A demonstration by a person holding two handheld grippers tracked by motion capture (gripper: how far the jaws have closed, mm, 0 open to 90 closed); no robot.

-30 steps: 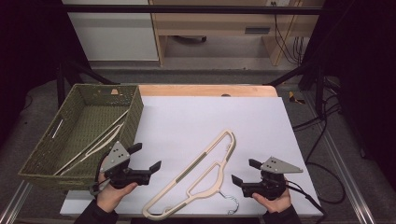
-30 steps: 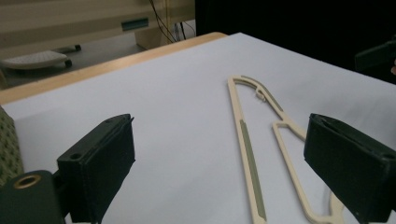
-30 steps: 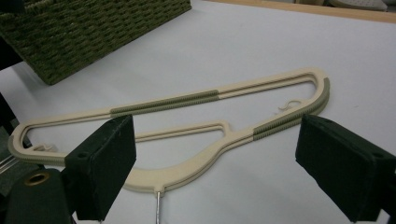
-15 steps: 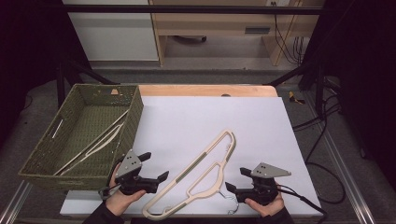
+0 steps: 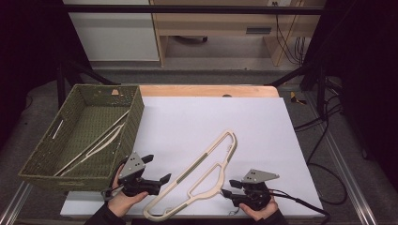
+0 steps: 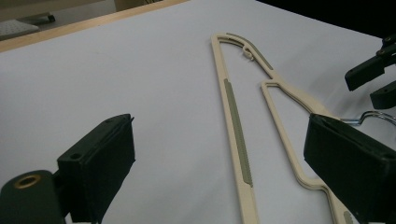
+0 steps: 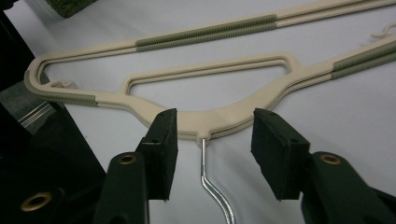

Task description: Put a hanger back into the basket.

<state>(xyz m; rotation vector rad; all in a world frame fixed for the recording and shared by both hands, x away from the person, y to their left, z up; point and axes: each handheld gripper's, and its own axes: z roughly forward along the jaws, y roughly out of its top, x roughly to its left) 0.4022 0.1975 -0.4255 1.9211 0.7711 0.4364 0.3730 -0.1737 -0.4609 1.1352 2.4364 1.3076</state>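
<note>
A cream plastic hanger (image 5: 202,161) with green grip strips lies flat and slantwise on the white board (image 5: 211,117). My right gripper (image 5: 231,188) sits low at the hanger's neck. In the right gripper view its jaws have just been closing. They stand on either side of the metal hook stem (image 7: 204,163), and the pads (image 7: 163,140) are still clear of it and of the hanger (image 7: 210,122). My left gripper (image 5: 157,168) is wide open near the hanger's lower arm. In the left gripper view that arm (image 6: 236,130) runs between its pads (image 6: 105,163).
A green woven basket (image 5: 135,117) stands at the left and holds another cream hanger (image 5: 101,140). The wooden table edge (image 5: 206,90) runs behind the board. Cables (image 5: 324,122) trail off at the right.
Both hands have sunk toward the board. The right gripper slid left to the hanger's neck and its jaws narrowed around the hook stem. The hanger has not moved.
</note>
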